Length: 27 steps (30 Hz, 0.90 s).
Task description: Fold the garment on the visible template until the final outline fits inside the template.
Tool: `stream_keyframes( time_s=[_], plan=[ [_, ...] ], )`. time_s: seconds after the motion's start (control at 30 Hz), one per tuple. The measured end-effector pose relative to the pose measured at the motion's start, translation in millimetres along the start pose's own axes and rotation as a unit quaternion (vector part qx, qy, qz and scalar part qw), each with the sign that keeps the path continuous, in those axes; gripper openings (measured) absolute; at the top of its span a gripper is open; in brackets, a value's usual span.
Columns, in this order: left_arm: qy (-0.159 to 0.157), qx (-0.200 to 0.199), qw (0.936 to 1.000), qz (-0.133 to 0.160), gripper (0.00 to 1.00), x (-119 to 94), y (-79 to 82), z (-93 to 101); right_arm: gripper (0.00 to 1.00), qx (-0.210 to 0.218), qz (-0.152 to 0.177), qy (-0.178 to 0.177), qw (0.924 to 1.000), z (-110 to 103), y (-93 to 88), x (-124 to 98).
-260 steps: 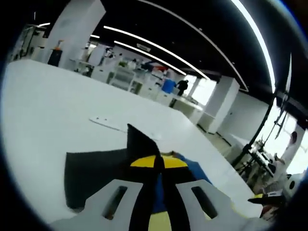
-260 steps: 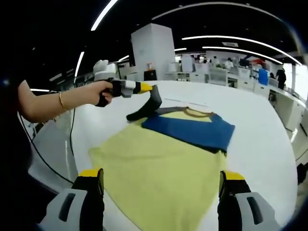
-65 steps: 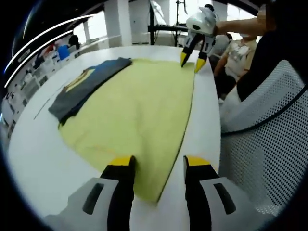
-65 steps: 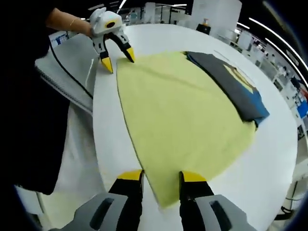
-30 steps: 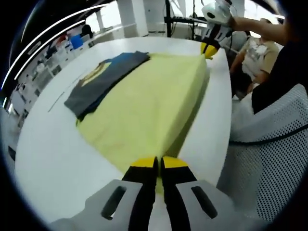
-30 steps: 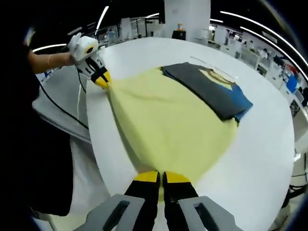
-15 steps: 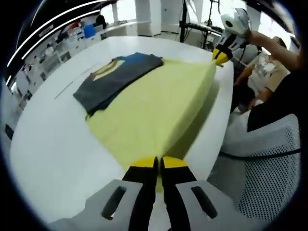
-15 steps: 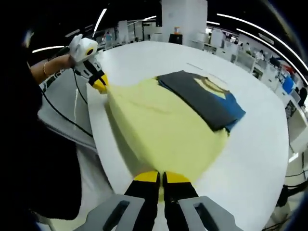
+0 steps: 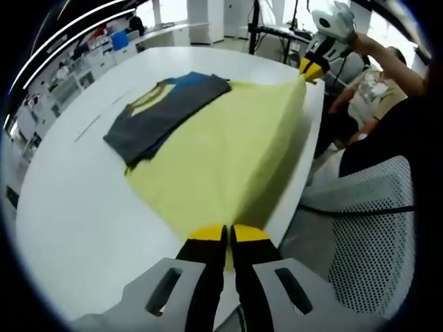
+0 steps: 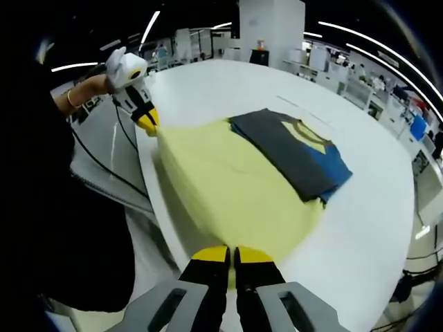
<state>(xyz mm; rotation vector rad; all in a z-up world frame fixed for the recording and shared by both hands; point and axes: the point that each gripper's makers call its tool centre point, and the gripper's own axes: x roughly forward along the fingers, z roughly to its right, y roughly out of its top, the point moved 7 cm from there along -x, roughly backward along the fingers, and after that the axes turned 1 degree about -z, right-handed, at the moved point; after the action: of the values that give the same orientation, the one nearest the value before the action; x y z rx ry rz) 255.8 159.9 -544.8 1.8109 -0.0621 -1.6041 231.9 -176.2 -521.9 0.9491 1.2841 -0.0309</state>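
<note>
The fingers (image 9: 211, 242) of the left gripper (image 9: 228, 242) are pressed together on one corner of the yellow hem of the garment (image 9: 221, 149), at the bottom of the left gripper view. From there the yellow cloth rises off the white worktop (image 9: 62, 187) in a taut sheet toward the right gripper (image 9: 310, 67), which pinches the other hem corner near the worktop's edge. The garment's far part, with folded grey and blue sleeves, lies flat on the worktop. A mesh chair (image 9: 374, 228) stands beside the worktop.

In the right gripper view, the right gripper's (image 10: 232, 254) fingers (image 10: 252, 256) are likewise clamped on the yellow hem of the garment (image 10: 228, 187). The left gripper (image 10: 147, 123) grips the opposite corner, held in a hand (image 10: 86, 86). The hem hangs lifted between them above the worktop (image 10: 374, 200).
</note>
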Motion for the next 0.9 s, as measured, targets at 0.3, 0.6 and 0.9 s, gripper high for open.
stream_keyframes(
  time_s=[0.3,0.6,0.9],
  plan=[
    [-0.008,-0.01,0.9999,-0.005,0.0,-11,2.9,2.5,0.0,-0.007,-0.012,0.006,0.9999,-5,0.9,-5],
    [-0.007,0.003,1.0,-0.002,0.0,-22,8.4,2.1,0.0,-0.003,-0.016,0.005,0.9999,-6,8.0,-15],
    [-0.013,0.01,0.9999,0.002,0.0,-36,18.2,1.3,0.0,-0.008,-0.016,0.0,0.9998,-6,18.1,-28]
  ],
)
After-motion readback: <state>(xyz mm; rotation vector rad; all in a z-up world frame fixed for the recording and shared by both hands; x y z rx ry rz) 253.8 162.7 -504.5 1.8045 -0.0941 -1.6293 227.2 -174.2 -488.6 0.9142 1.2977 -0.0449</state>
